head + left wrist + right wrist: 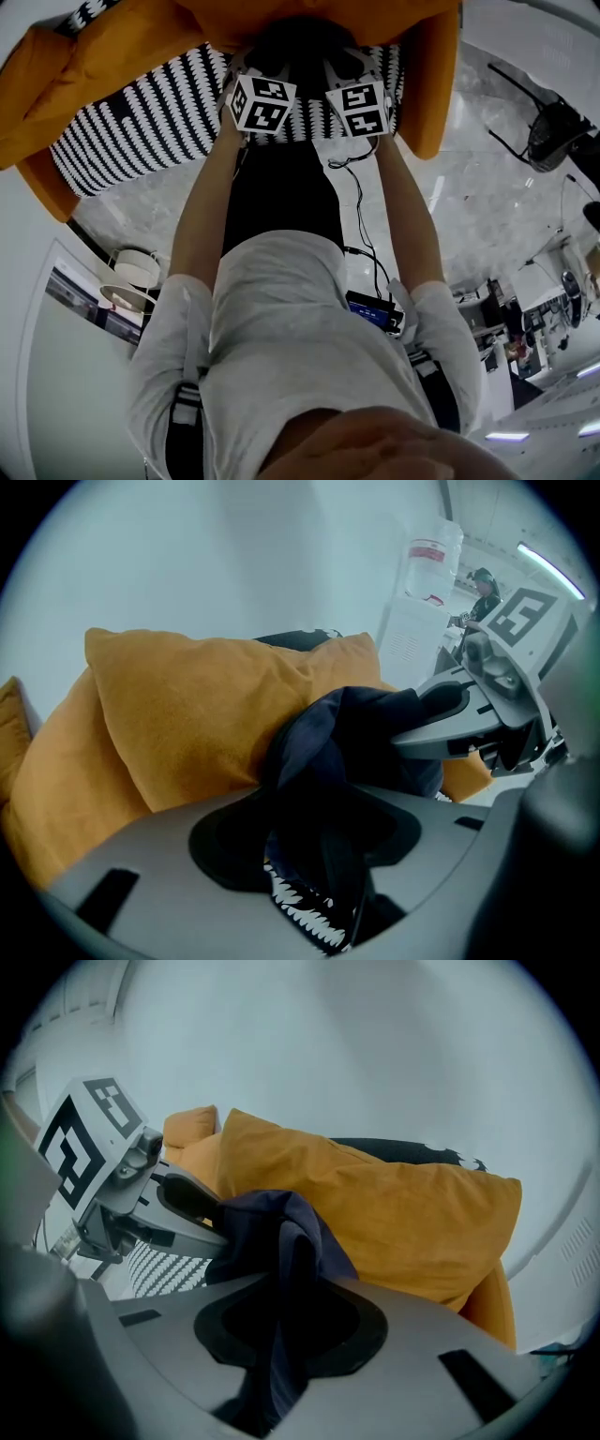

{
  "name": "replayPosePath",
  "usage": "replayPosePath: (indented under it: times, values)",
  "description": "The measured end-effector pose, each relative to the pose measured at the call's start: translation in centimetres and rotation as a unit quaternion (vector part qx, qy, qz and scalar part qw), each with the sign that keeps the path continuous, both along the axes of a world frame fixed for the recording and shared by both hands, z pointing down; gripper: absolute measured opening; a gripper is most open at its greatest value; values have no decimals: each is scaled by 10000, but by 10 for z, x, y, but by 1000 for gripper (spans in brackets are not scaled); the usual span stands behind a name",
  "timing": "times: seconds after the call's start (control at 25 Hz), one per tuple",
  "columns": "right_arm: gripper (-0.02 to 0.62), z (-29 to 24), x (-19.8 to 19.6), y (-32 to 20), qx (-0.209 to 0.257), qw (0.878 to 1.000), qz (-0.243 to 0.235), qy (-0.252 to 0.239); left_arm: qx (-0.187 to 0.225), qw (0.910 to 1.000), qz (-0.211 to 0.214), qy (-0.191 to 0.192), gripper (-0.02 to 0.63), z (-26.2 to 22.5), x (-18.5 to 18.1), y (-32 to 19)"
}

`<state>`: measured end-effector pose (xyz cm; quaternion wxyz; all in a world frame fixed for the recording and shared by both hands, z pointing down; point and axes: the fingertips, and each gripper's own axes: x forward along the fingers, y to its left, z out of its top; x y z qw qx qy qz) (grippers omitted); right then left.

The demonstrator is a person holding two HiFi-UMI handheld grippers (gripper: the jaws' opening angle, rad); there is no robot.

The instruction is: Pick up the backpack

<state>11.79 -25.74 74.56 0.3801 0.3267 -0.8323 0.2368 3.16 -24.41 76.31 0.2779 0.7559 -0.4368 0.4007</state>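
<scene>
With jaws of left gripper [314, 850] and right gripper [281, 1335] pressed tight on dark backpack [328, 738] cloth, side by side, close to orange cushion [187, 714] on striped seat [141, 122].

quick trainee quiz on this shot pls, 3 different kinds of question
1. True or false: the left claw is empty.
2. The cushion is: A orange, B green, C white.
3. Fill in: the right claw is shut on the dark ____.

Key: 1 false, it grips the backpack; 2 A; 3 backpack.
</scene>
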Motion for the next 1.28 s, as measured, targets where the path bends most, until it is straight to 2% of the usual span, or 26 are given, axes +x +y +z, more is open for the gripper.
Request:
replayPosePath:
  times: [0.24,0.48,0.64,0.8,1.28]
  values:
    - [89,6,14,12,22,9999,111,-99,74,9996,-238,105,189,9,14,8]
    - [86,-6,-6,37,189,9997,92,-83,216,9975,-584,333,132,-5,-10,29]
    - [84,-4,-4,48,219,9996,105,-110,278,9973,-597,329,110,-5,-7,40]
    - [83,-18,-21,69,286,9995,113,-104,337,9965,-661,383,87,-19,-25,59]
    - [83,-33,-30,126,517,9978,391,-138,231,9968,-607,473,64,-28,-37,122]
